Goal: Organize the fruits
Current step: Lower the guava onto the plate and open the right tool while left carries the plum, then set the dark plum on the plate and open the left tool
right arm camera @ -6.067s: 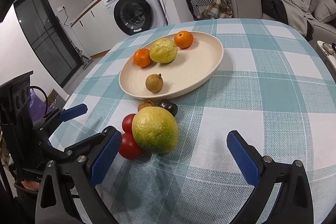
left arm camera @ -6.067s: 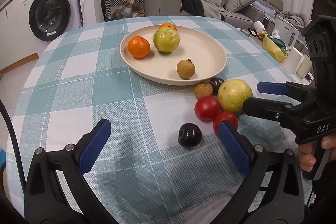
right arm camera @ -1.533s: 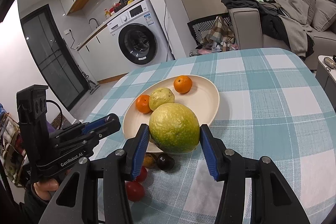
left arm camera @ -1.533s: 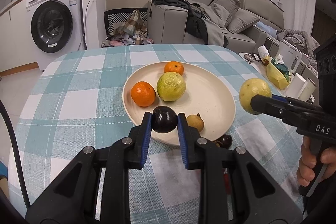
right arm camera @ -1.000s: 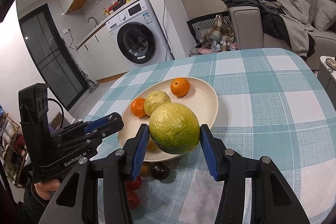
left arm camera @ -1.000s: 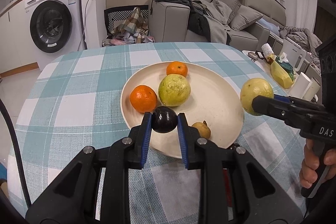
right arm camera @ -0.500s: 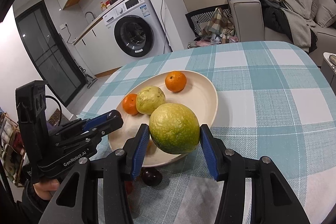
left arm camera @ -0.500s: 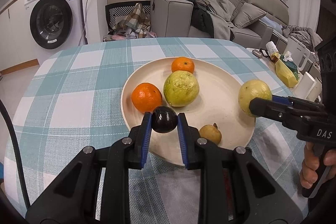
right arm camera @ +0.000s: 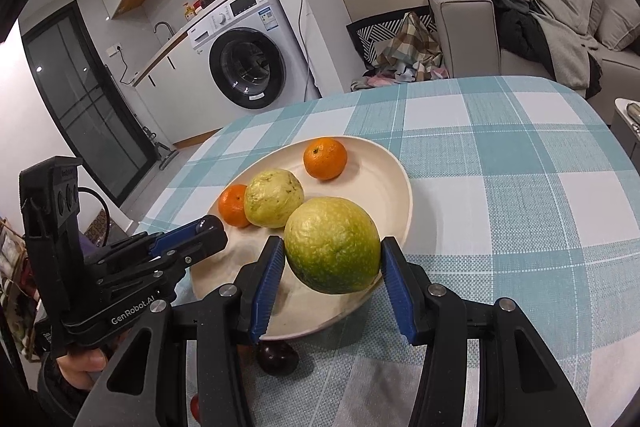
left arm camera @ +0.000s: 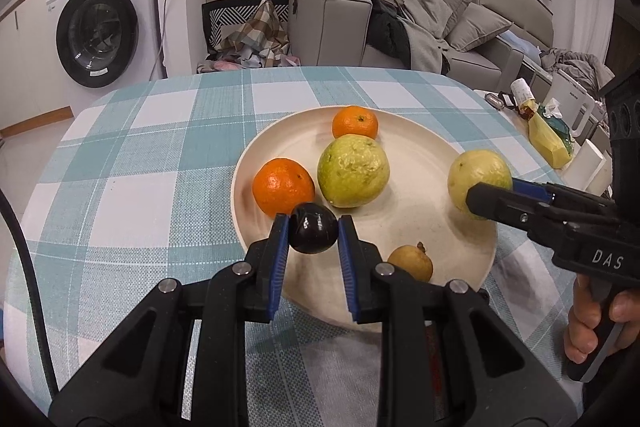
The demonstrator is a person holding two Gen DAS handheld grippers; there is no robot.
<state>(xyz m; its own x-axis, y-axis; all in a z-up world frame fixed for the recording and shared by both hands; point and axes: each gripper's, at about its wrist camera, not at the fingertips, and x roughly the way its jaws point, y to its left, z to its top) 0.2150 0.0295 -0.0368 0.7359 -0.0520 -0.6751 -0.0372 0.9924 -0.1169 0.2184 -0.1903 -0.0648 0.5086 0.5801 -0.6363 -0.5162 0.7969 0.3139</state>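
Observation:
My left gripper (left arm camera: 313, 230) is shut on a dark plum (left arm camera: 313, 233) and holds it over the near left rim of the cream plate (left arm camera: 460, 155). My right gripper (right arm camera: 333, 254) is shut on a large green-yellow guava (right arm camera: 333, 245) above the plate's (right arm camera: 380, 171) near right edge; the guava also shows in the left wrist view (left arm camera: 478, 177). On the plate lie two oranges (left arm camera: 283, 186) (left arm camera: 355, 122), a second guava (left arm camera: 353, 171) and a small brown longan (left arm camera: 411, 262).
The plate rests on a round table with a teal checked cloth (left arm camera: 160, 163). Another dark plum (right arm camera: 277, 357) and a red fruit (right arm camera: 195, 407) lie on the cloth by the plate's near rim. A side table with clutter (left arm camera: 552, 135) stands at the right.
Both grippers have moved forward and lower toward the plate, each holding its fruit. The guava now hangs over the plate's edge and the plum over its near rim.

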